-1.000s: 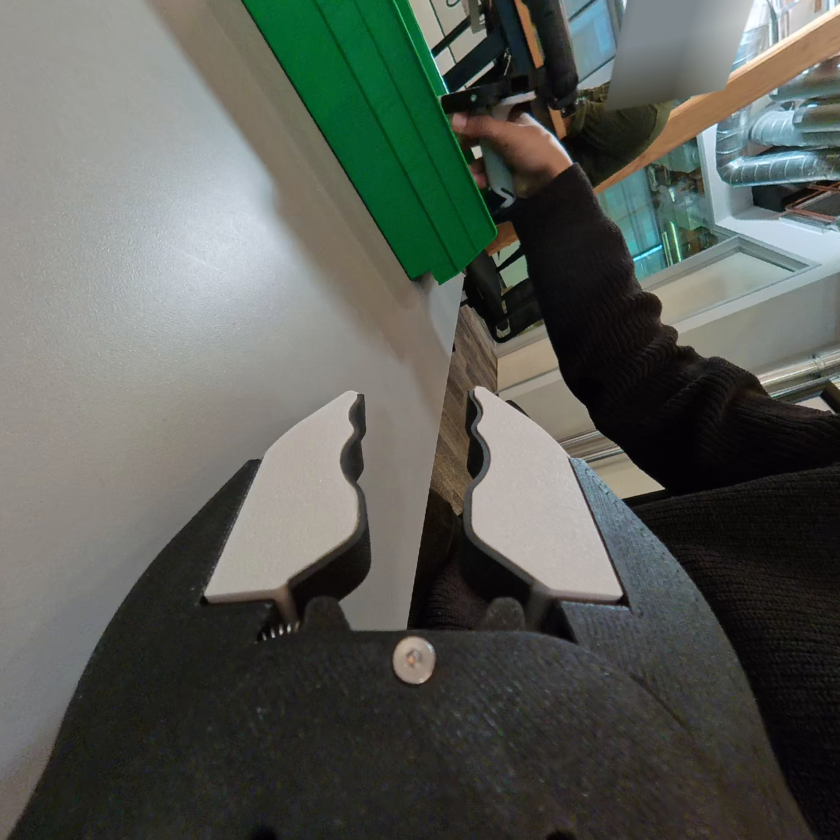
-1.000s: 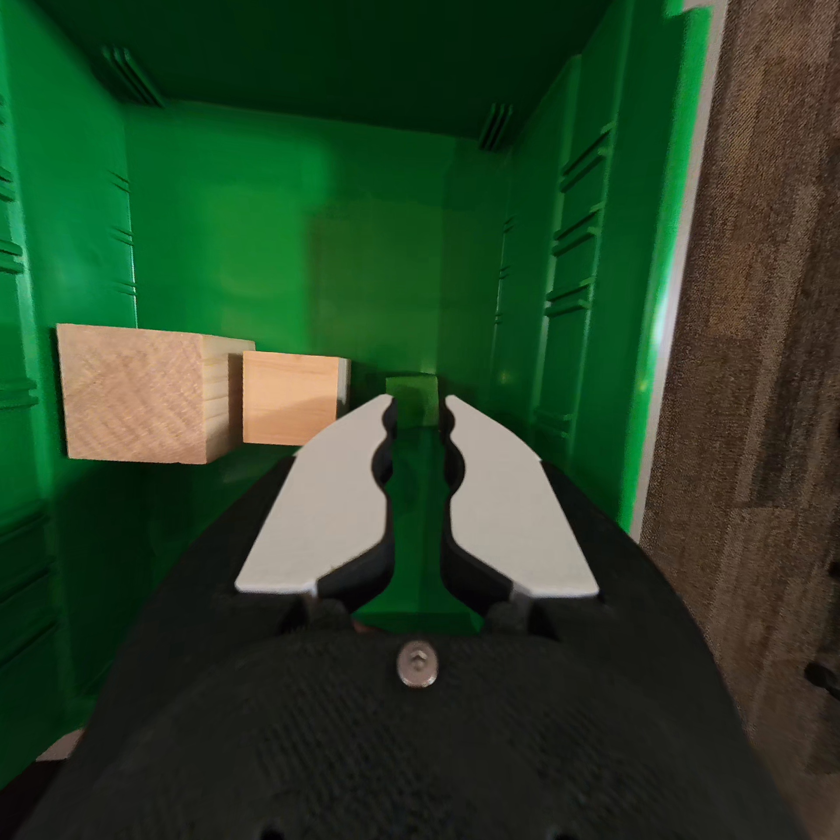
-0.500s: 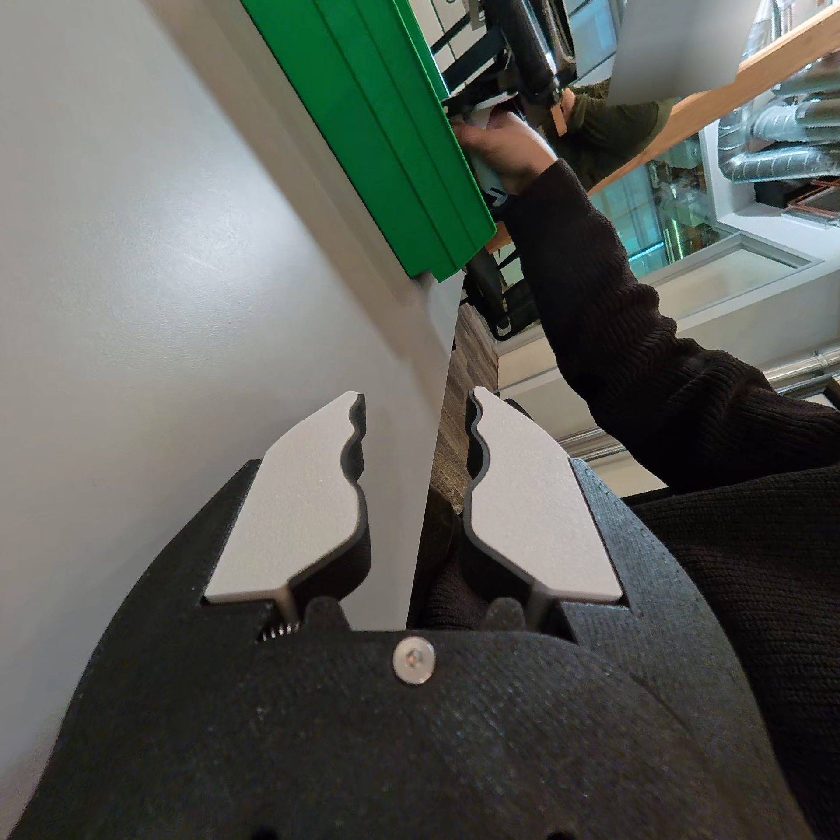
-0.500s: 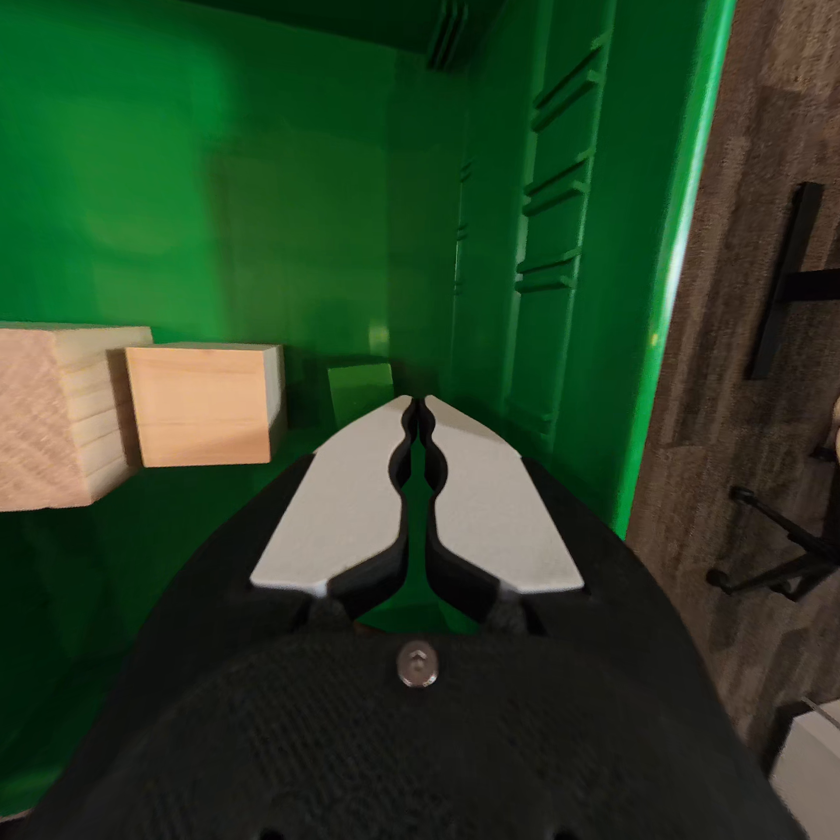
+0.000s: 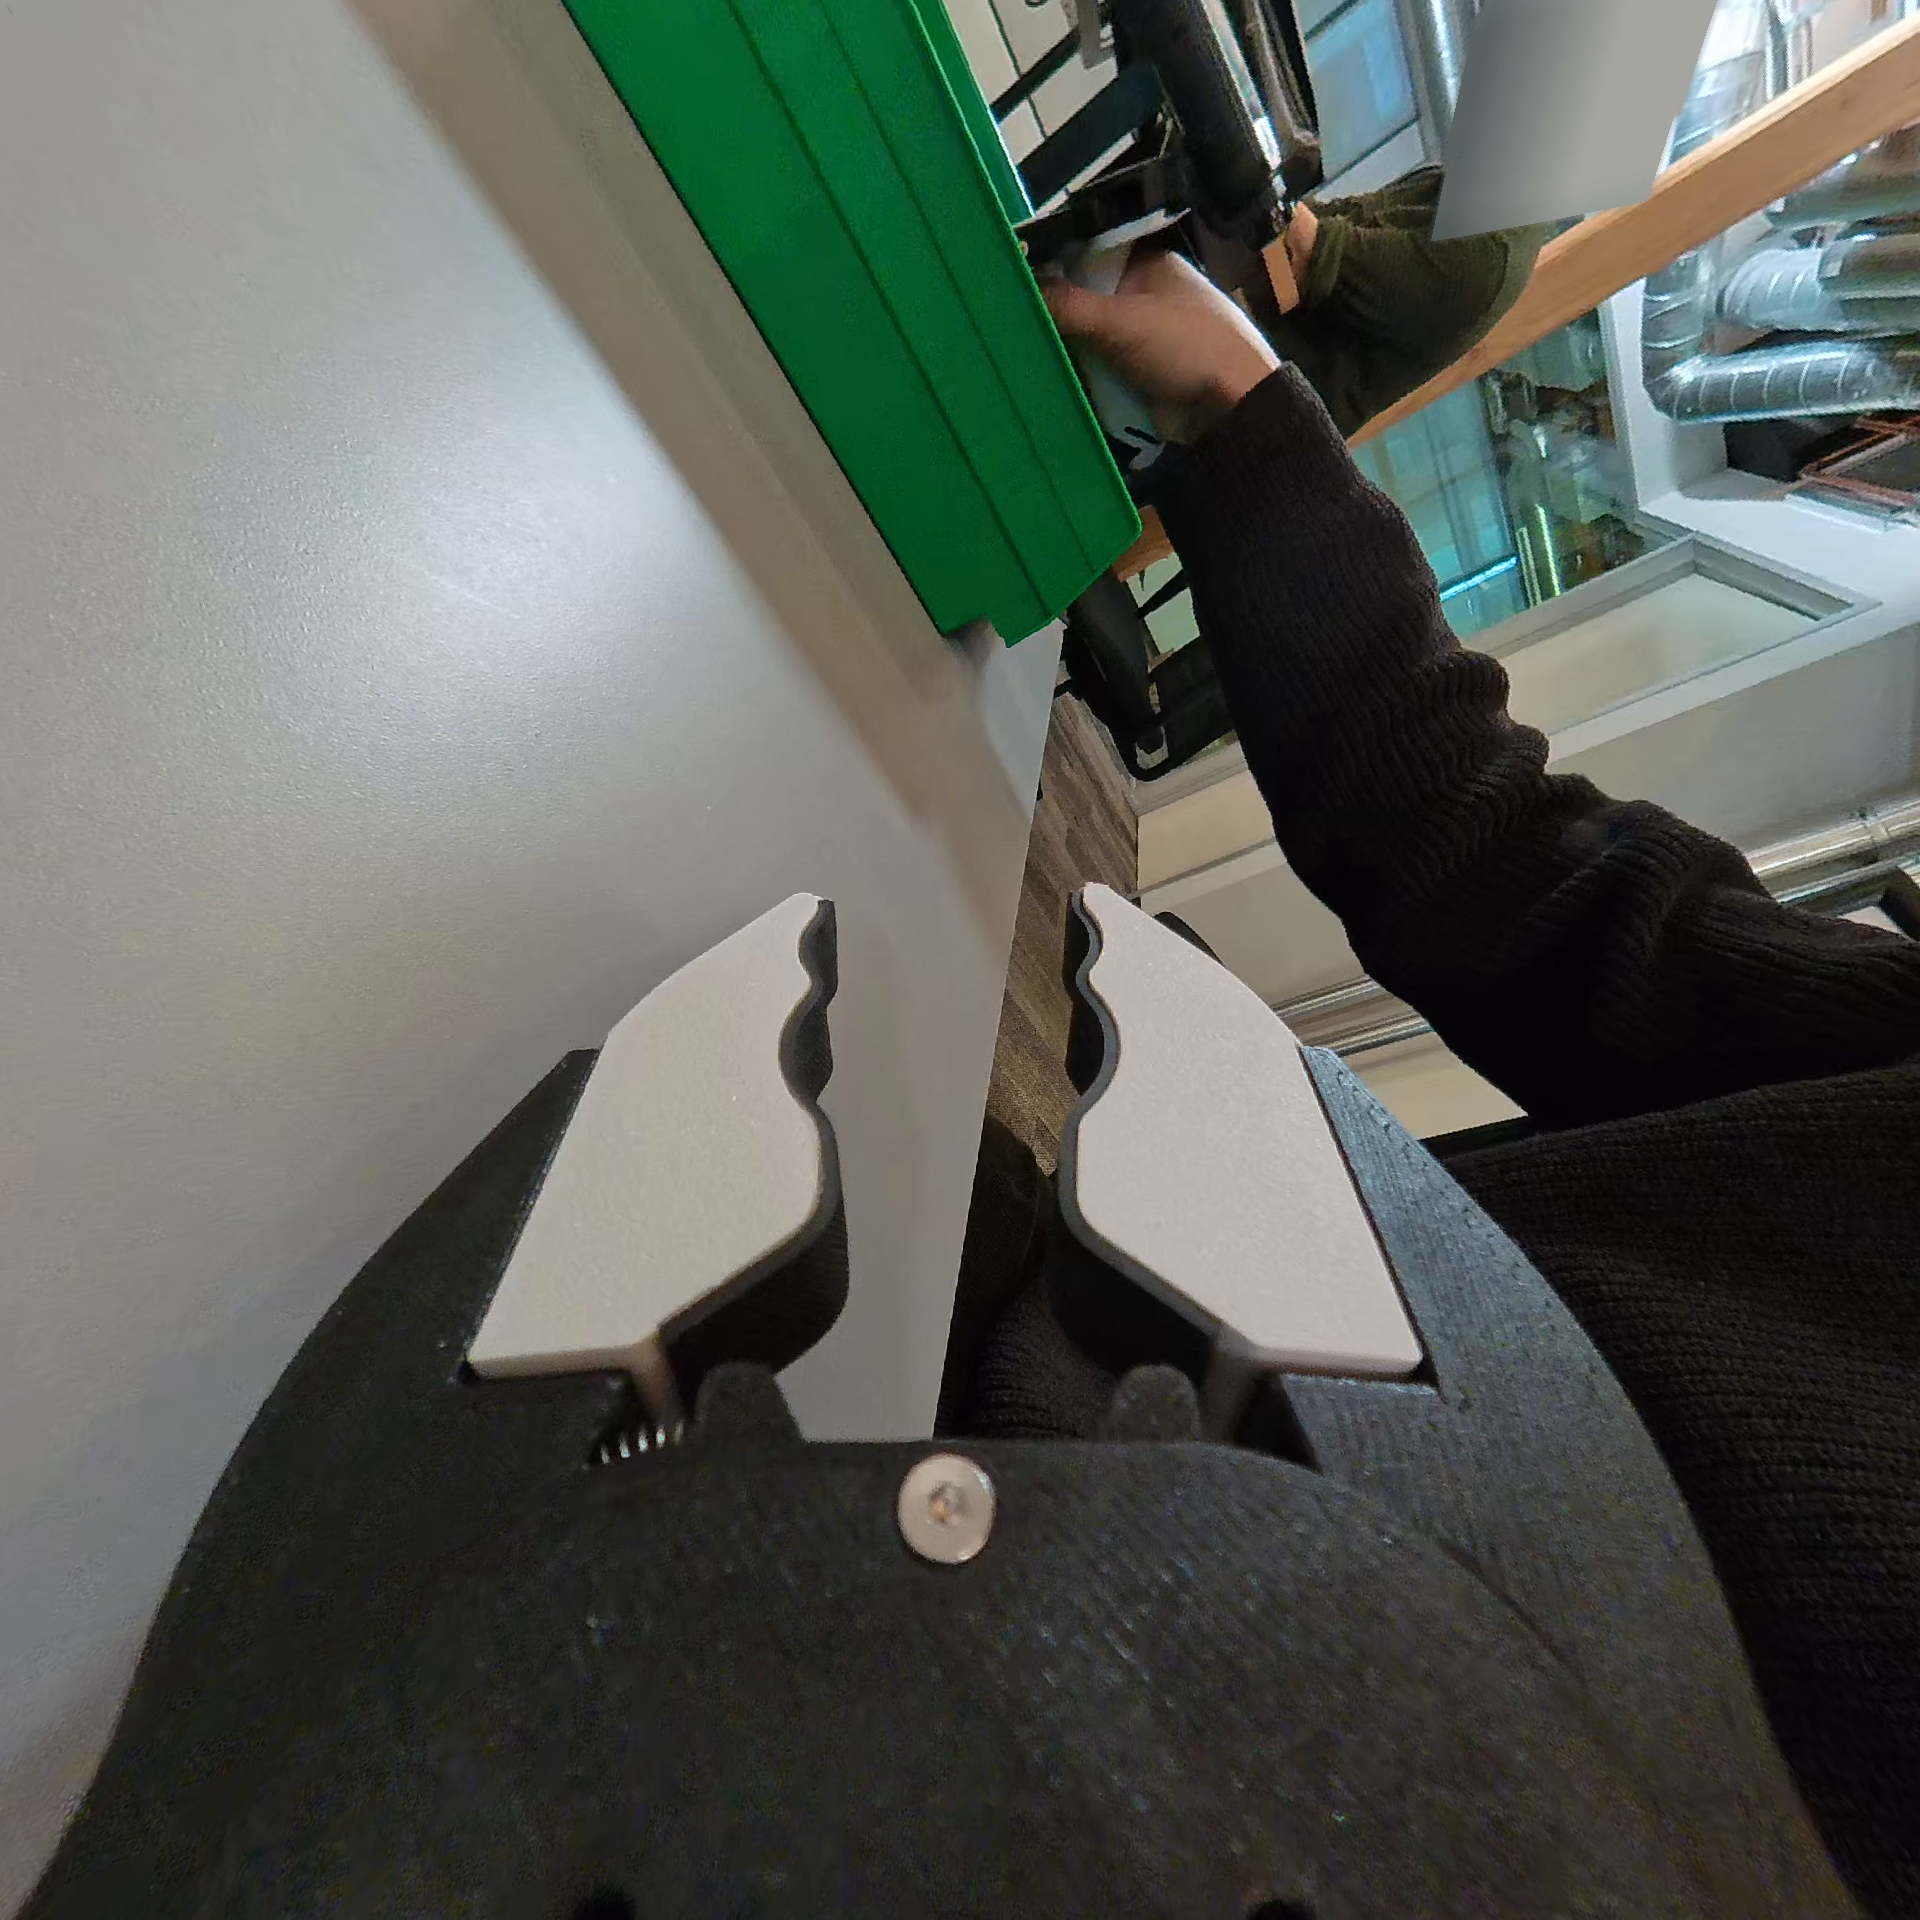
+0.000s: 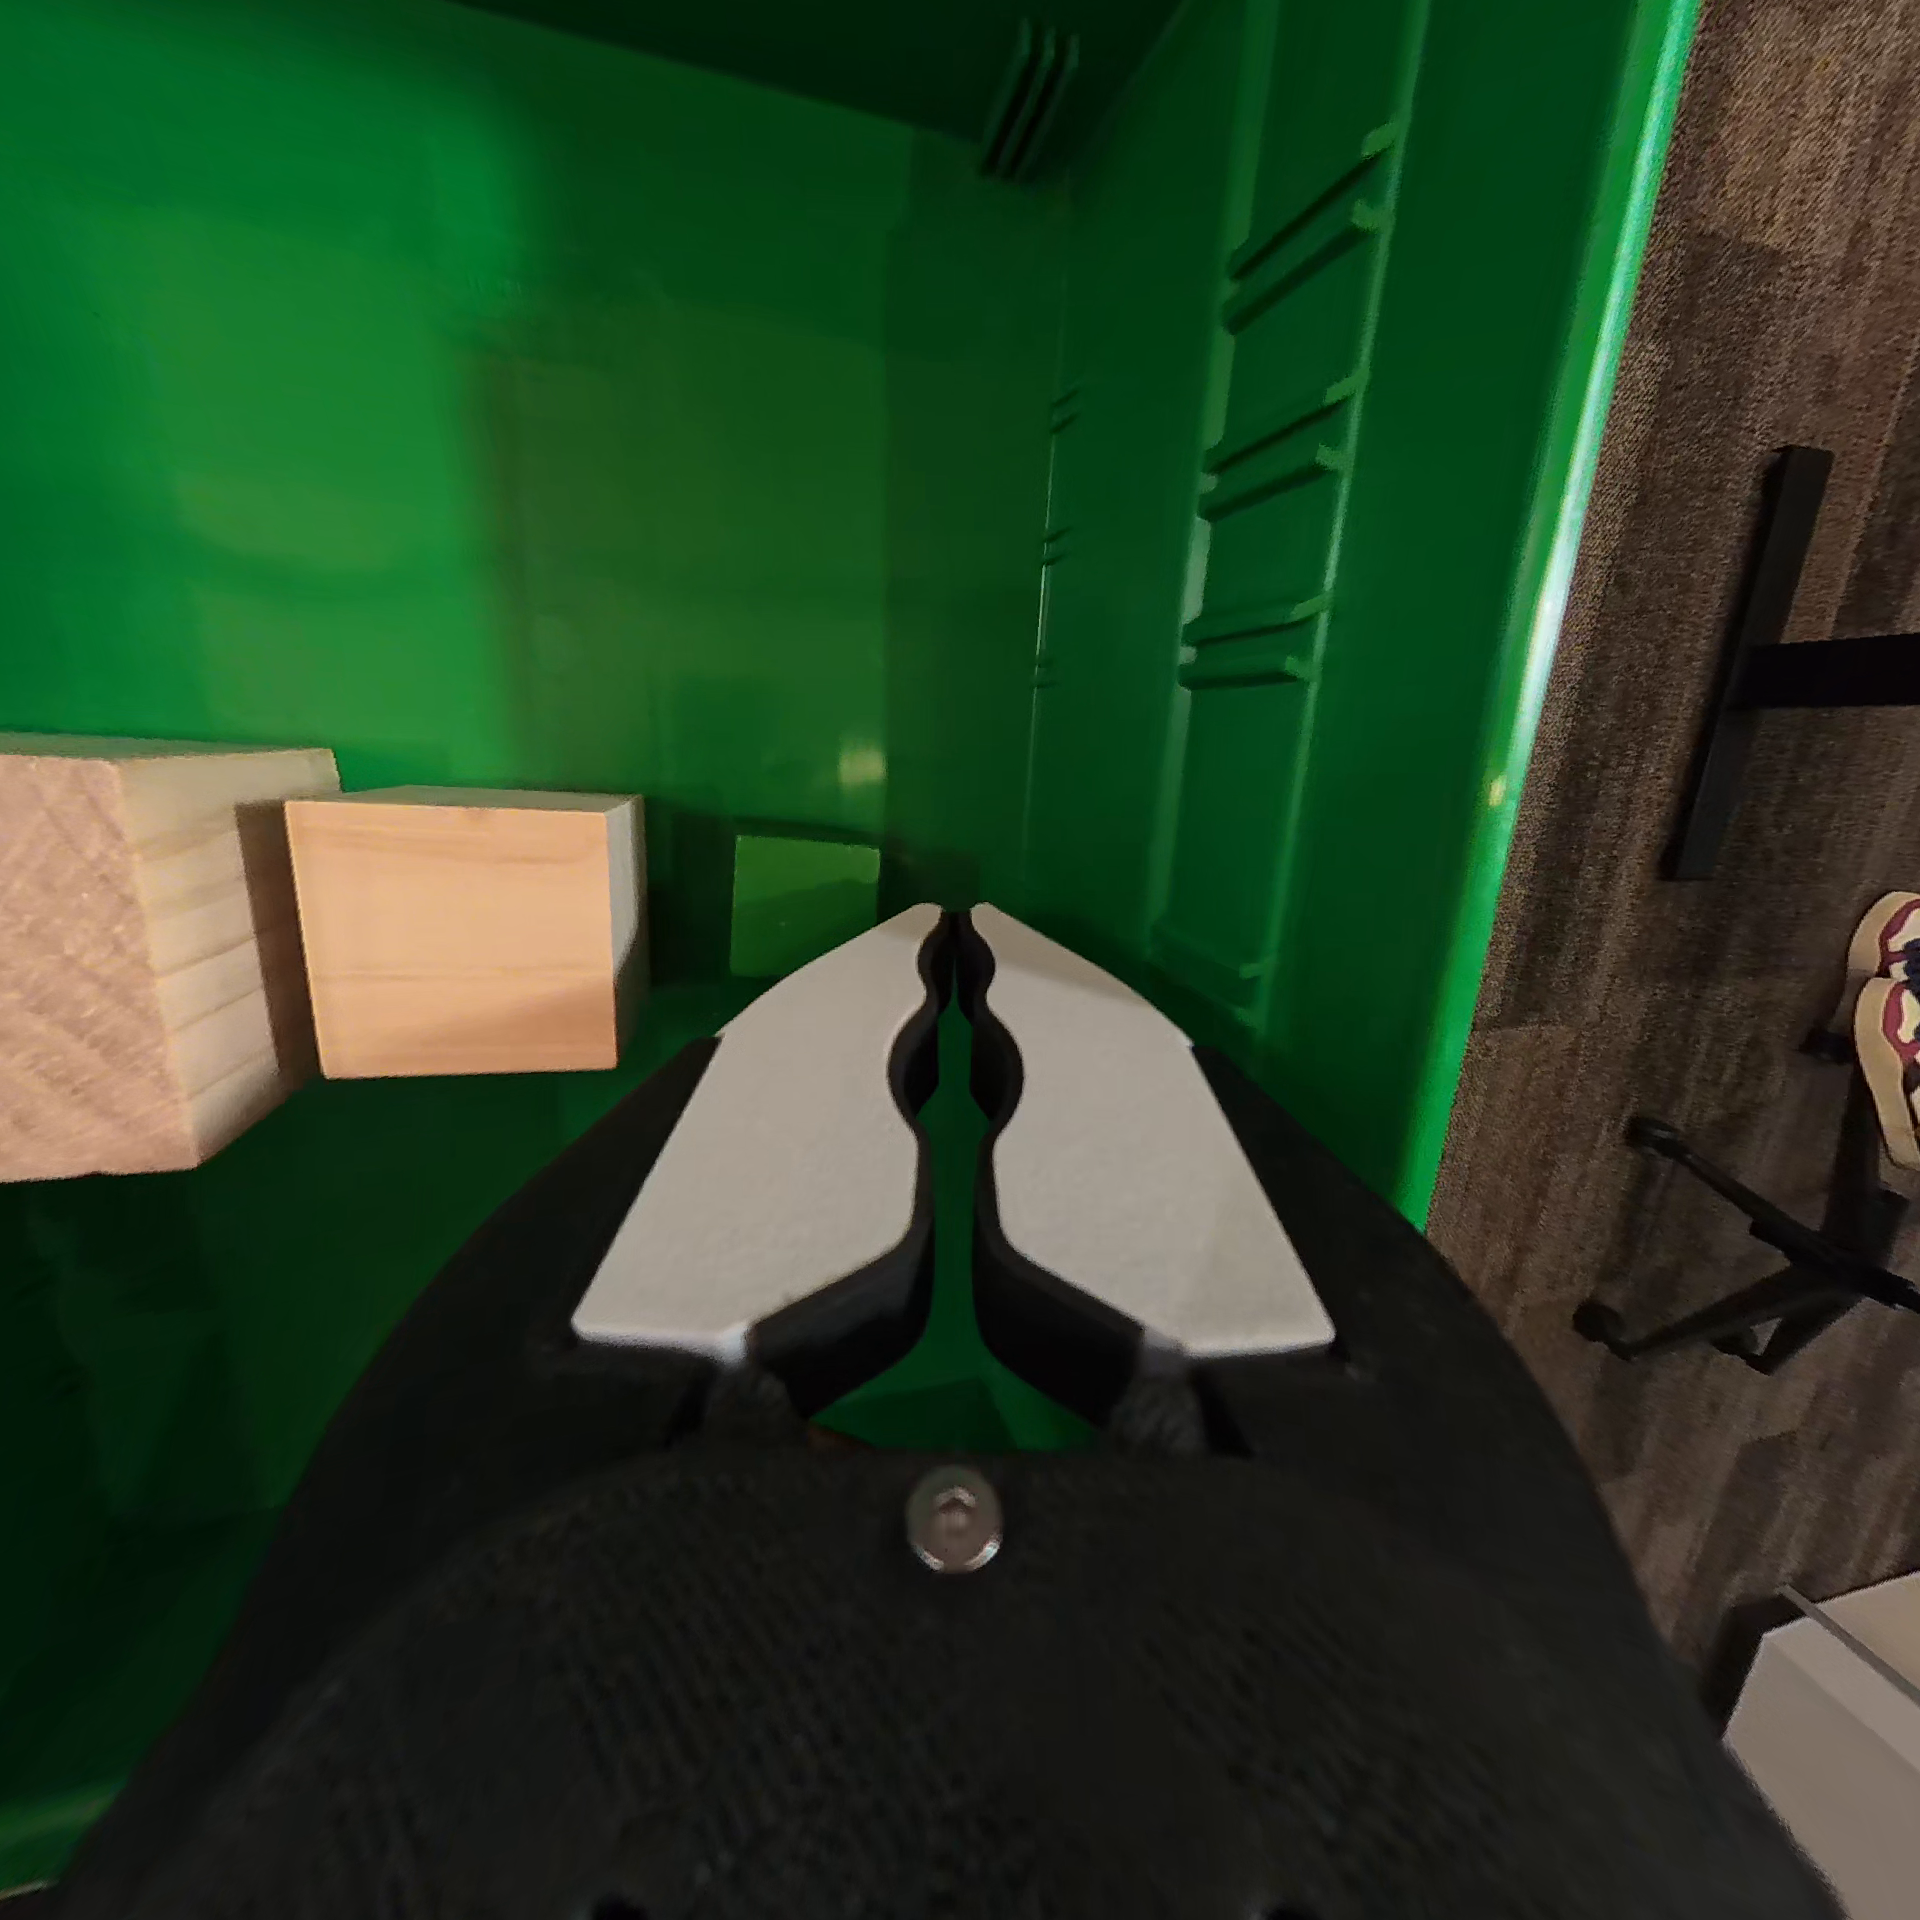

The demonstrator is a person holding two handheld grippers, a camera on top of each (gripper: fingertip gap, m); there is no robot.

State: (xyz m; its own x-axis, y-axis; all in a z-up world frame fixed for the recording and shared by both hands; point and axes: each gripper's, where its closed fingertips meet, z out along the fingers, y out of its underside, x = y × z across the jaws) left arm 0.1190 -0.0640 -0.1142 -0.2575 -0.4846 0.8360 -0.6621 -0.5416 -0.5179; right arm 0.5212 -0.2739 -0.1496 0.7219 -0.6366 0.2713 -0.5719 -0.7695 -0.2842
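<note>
**Right gripper closed and empty inside the green bin; left gripper idle at the table edge**

The right gripper [image 6: 954,914] is inside the green bin [image 6: 1288,540], its tips touching and nothing between them. Just beyond the tips sits a small green cube [image 6: 805,904] on the bin floor, near the corner of the right wall. Left of it stands a mid-size wooden cube [image 6: 457,935], and left again a larger wooden block [image 6: 114,956], close beside or touching it; the larger one is cut off by the frame edge.

The wooden pieces look rigid and dry, with flat square faces that should take a pinch well across two opposite sides. They are probably light. The green cube looks smooth and hard, likely slicker, and its spot near the wall leaves little room on that side.

The left gripper [image 5: 948,914] is partly open and holds nothing, straddling the edge of the grey table [image 5: 364,623] without clearly touching it. From this view the bin stands farther along the table, with a hand [image 5: 1153,332] in a black sleeve [image 5: 1403,727] reaching into it.
</note>
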